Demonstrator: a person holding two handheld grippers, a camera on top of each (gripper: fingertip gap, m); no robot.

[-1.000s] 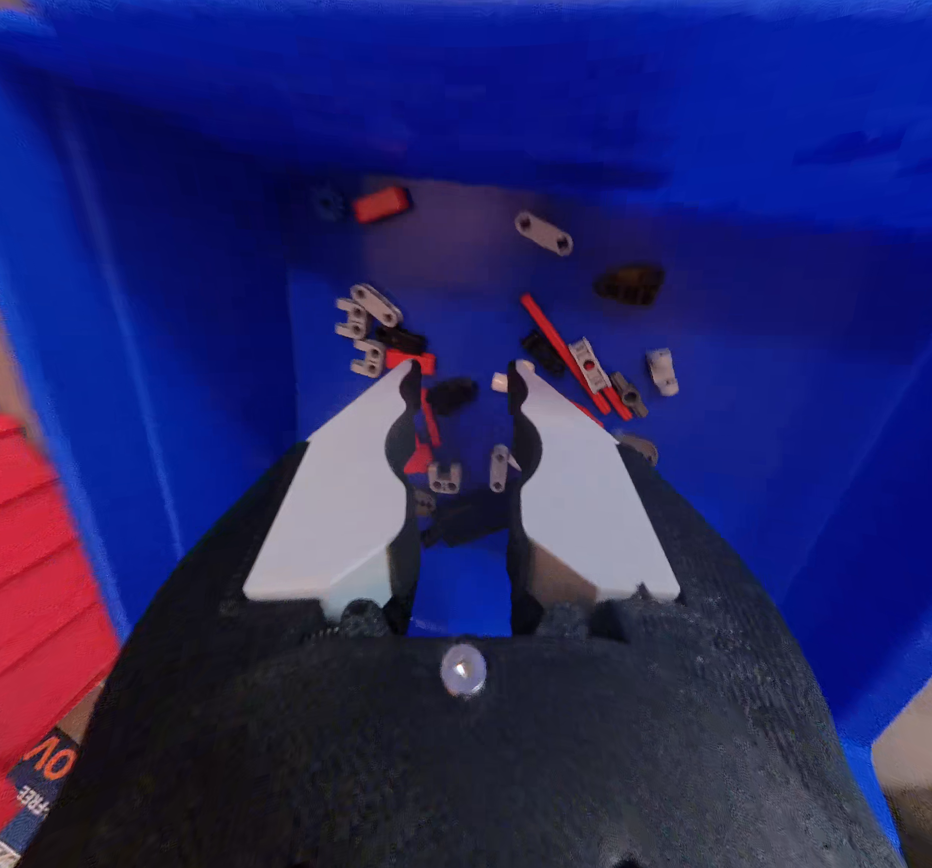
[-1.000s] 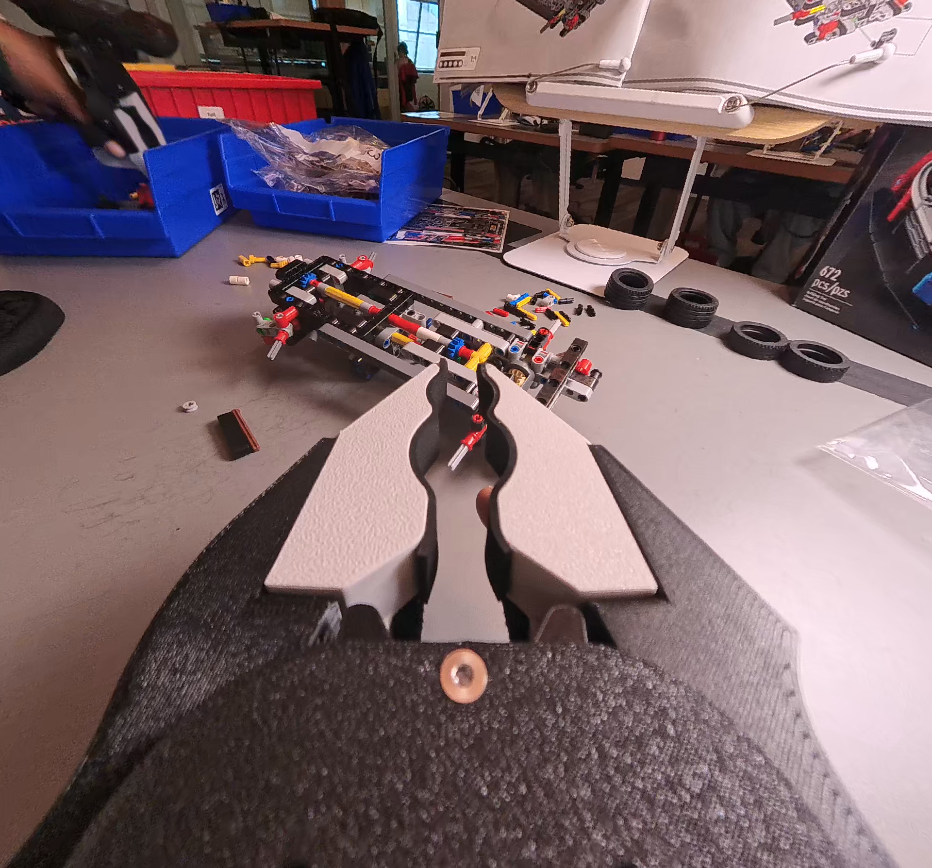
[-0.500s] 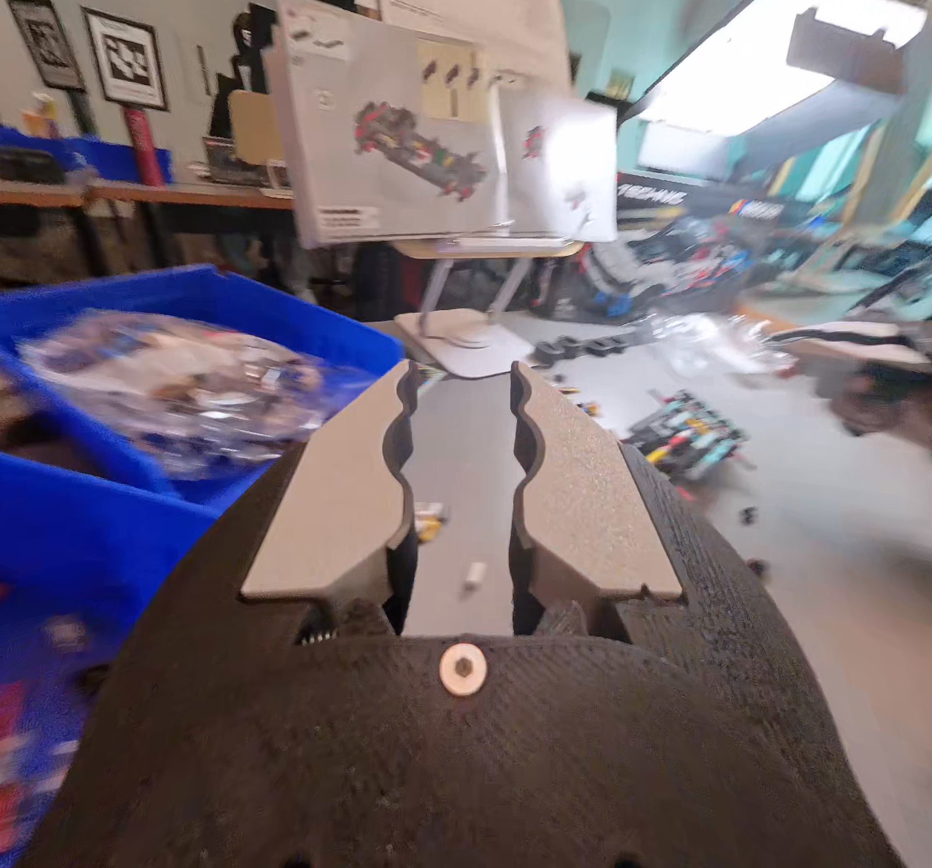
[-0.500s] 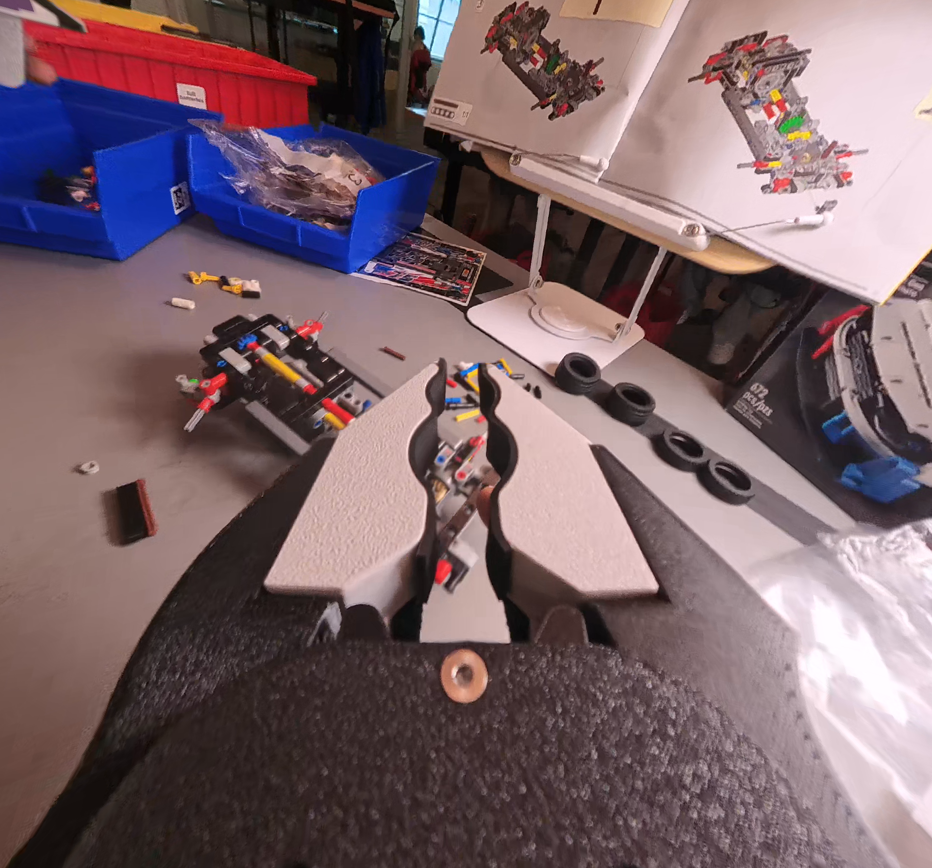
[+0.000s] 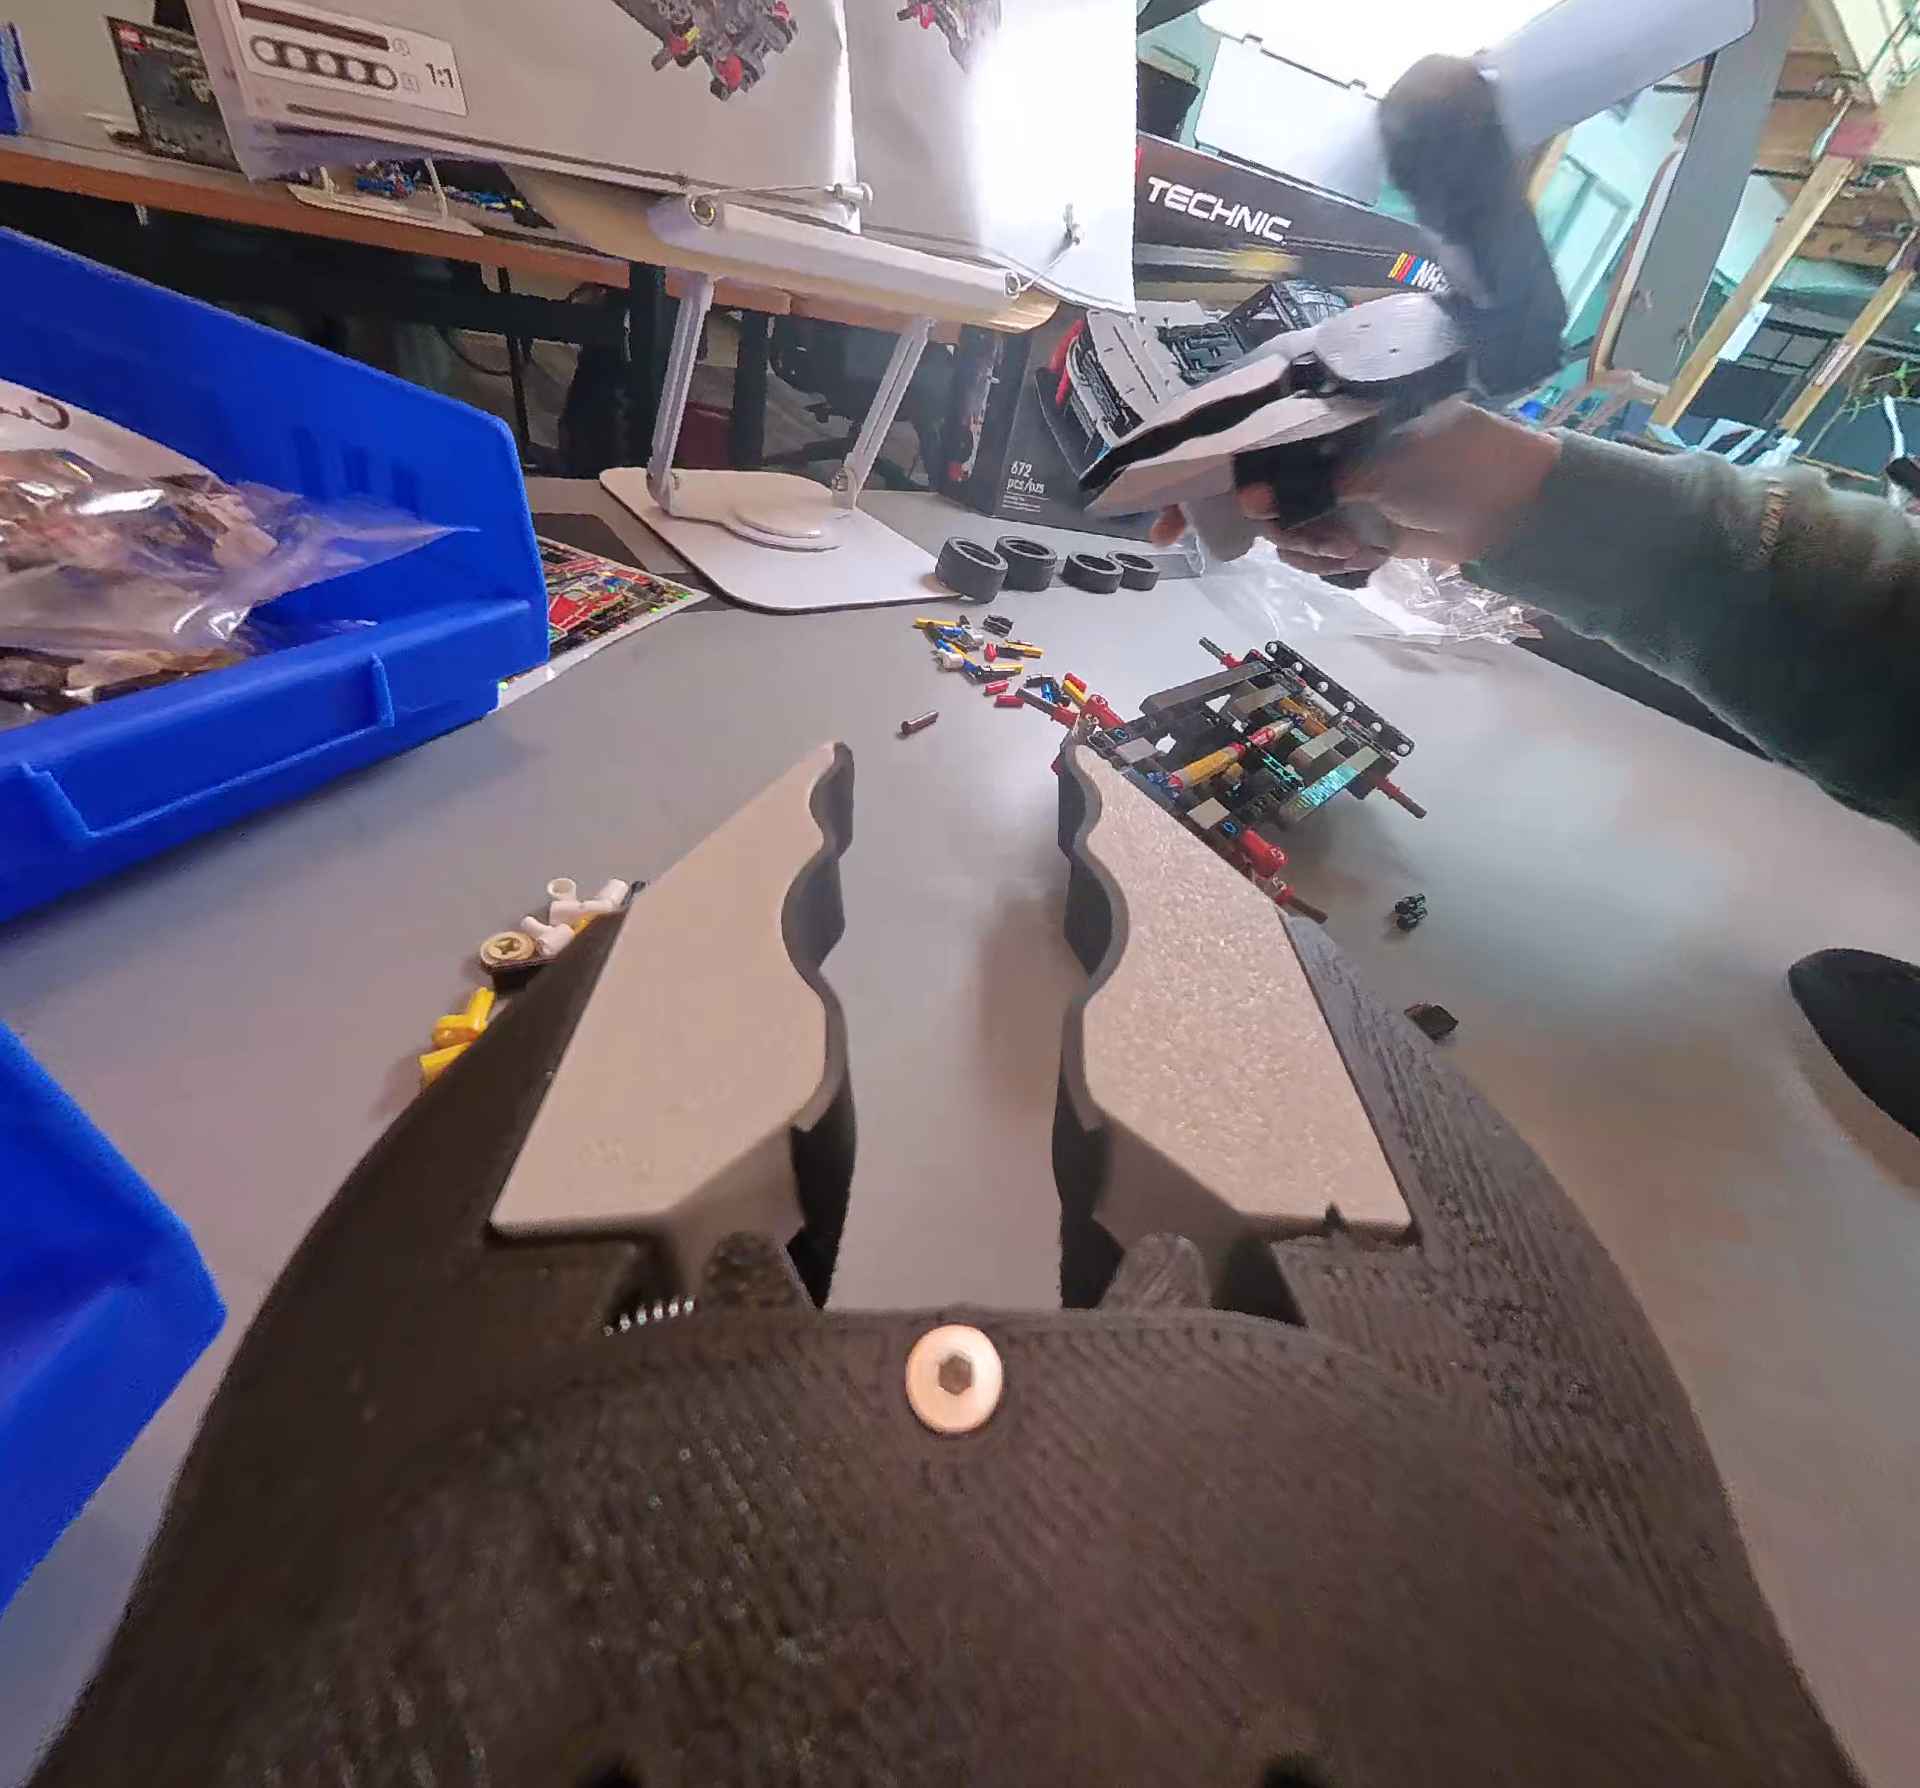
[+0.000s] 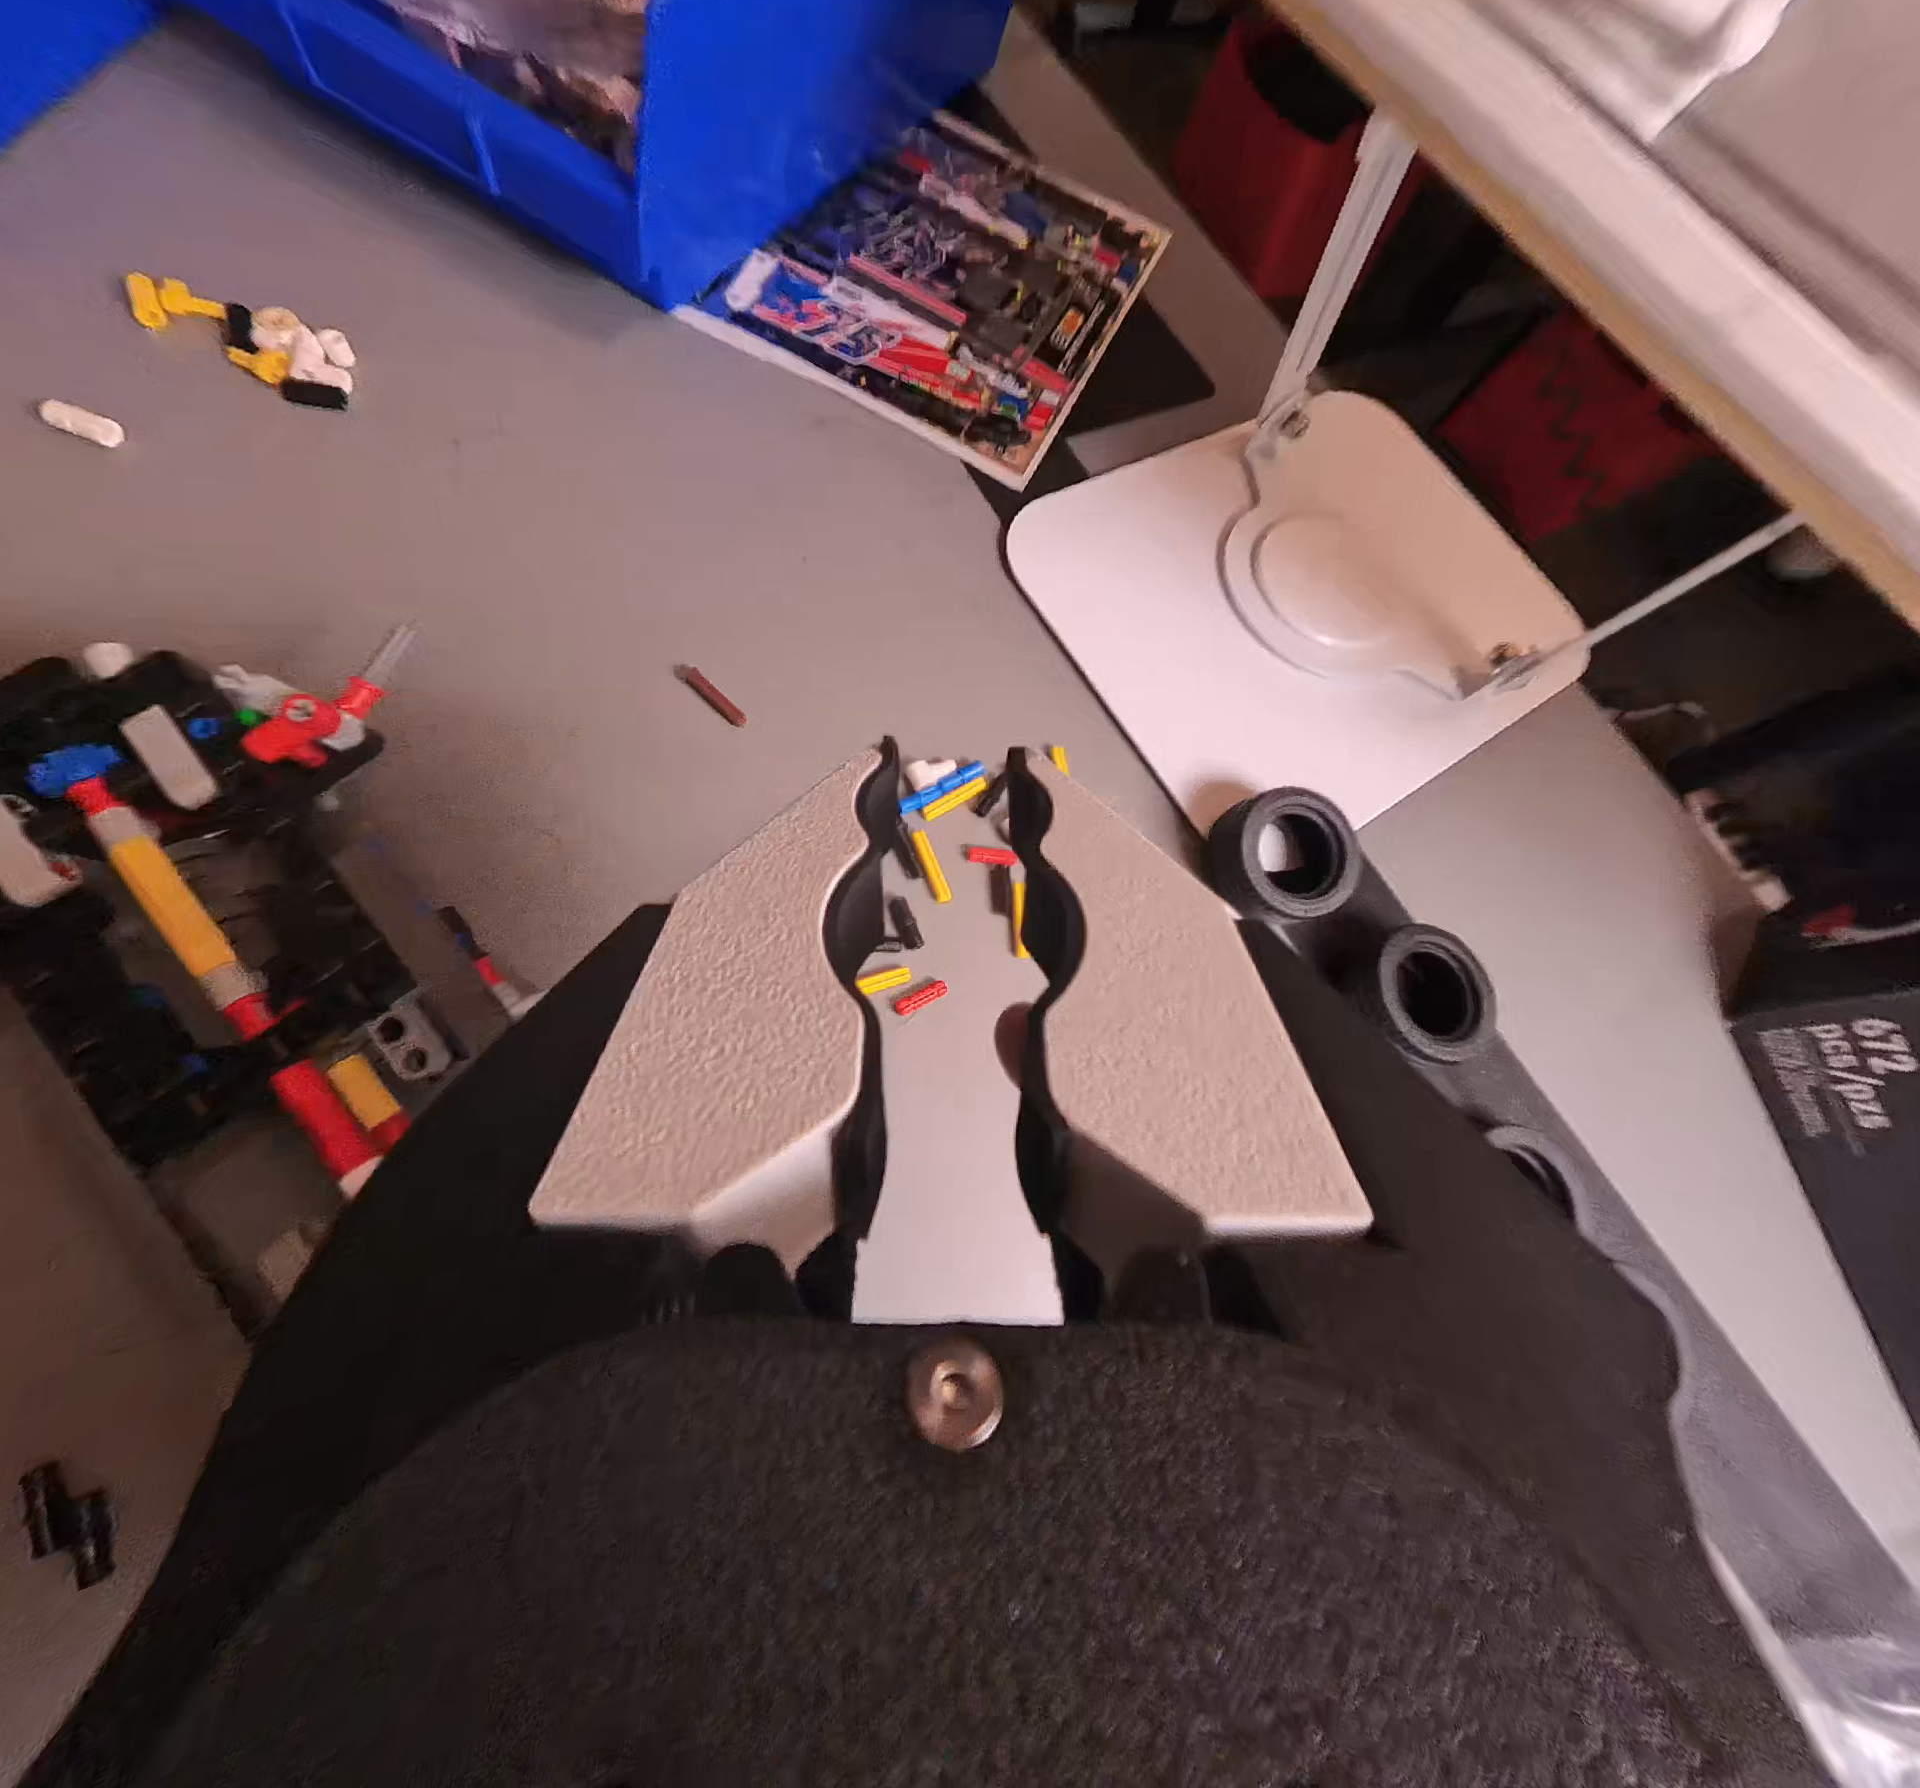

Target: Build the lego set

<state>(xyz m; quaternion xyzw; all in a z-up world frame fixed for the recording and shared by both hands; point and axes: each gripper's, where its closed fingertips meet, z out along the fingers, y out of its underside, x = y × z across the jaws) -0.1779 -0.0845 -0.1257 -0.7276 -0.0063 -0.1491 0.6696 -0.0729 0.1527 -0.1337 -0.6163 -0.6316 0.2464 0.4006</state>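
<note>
Left gripper [image 5: 954, 782]: jaws spread, empty, over grey worktop [image 5: 727, 782]; right gripper [image 6: 948, 762]: jaws spread, empty, above loose pins [image 6: 928, 871]; lego chassis [image 5: 1262, 756] on worktop, right of left gripper; blue bin [image 5: 260, 616], four tyres [image 5: 1049, 566], book stand [image 5: 769, 533] beyond.

The left gripper [image 5: 954, 782] has two pale grey, grainy-surfaced fingers [image 5: 686, 1032] with wavy black inner edges, set in a coarse black printed body with a silver hex screw [image 5: 954, 1377] at the near middle and a small coil spring [image 5: 649, 1312] at the left finger's root. The right gripper [image 6: 948, 756] is built alike, with its own round silver screw [image 6: 954, 1395]. In the left wrist view the person's hand [image 5: 1382, 502] comes out of a grey-green knit sleeve [image 5: 1704, 595].
</note>
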